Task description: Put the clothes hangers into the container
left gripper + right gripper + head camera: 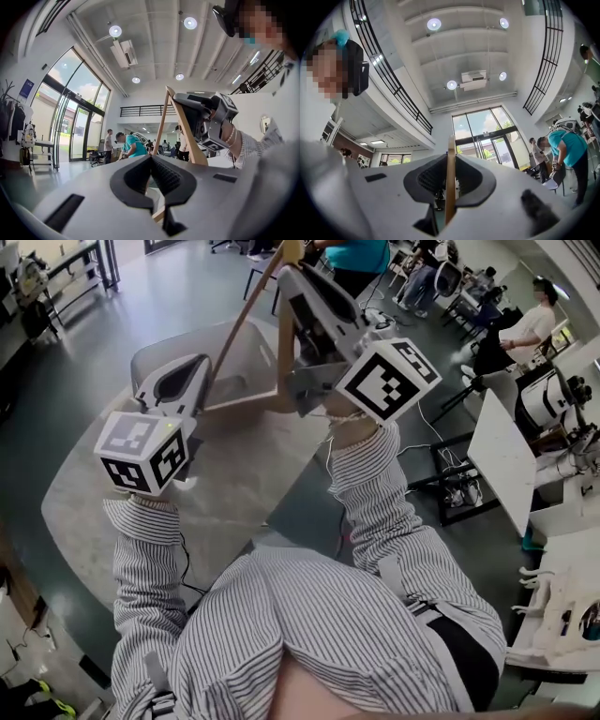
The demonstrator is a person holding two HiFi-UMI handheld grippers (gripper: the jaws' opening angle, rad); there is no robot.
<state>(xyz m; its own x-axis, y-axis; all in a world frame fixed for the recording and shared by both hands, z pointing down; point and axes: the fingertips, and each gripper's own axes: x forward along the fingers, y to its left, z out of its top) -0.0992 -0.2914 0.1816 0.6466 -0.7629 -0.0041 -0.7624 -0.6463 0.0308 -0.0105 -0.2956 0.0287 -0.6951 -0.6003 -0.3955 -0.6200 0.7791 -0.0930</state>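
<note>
Head view: a person in a striped shirt holds both grippers up over a round table (234, 484). The container (248, 367), a pale open tub, stands on that table. The wooden hanger (249, 312) hangs in the air above the container, its bottom bar level across the container's near wall and its two other bars rising to a peak. The left gripper (199, 365) is at the hanger's corner over the container's left end. The right gripper (292, 282) reaches up over the container's right end and holds the upright bar. More people sit and stand beyond the container, well apart from it.

Left gripper view: the left gripper (151, 159) has its jaws drawn together, the pads meeting at the tip, and a piece of the hanger's wood shows in the slot between them lower down. The hanger (187, 133) climbs away as one thin bar and one broad bar. The right gripper (201, 117) sits against the broad bar. The container does not show here. A person in a teal shirt (131, 145) bends over in the hall behind.

Right gripper view: the right gripper (450, 164) has its jaws clamped on a hanger (450, 187) bar seen edge-on, standing upright between the pads. The container does not show here either. Glass doors (487, 136) stand beyond.
</note>
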